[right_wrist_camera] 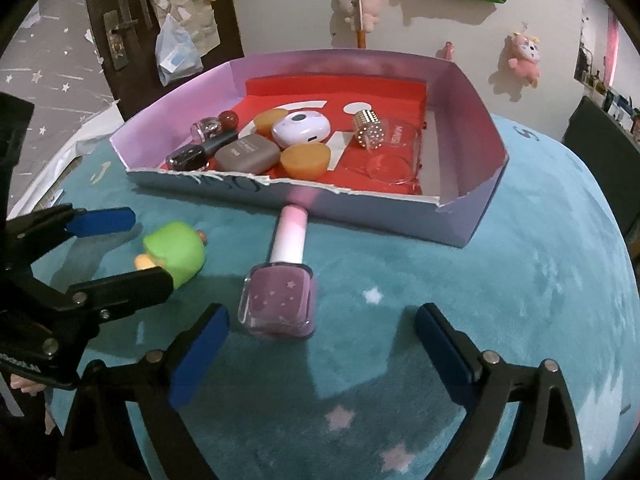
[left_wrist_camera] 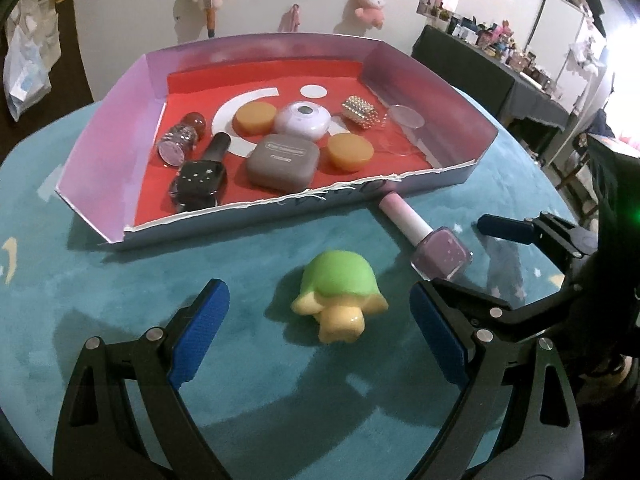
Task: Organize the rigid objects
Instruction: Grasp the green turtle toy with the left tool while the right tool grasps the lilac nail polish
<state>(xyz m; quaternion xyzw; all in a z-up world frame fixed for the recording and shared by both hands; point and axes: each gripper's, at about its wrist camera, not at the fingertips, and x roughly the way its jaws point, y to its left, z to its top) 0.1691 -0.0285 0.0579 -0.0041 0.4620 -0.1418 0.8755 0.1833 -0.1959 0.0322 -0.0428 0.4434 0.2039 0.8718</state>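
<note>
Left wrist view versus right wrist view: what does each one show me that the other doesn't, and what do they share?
Only the left wrist view shows the turtle toy whole, between the open left gripper fingers, and the black watch in full. Only the right wrist view shows the dark door and the open right gripper just short of the nail polish bottle. Both show the tray and the bottle lying outside it on the teal cloth, cap toward the tray.

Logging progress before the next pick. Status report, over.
Left gripper open, straddling the green turtle toy. Right gripper open, just short of the purple nail polish bottle, lying flat. Both outside the tray. Nothing blocking.
</note>
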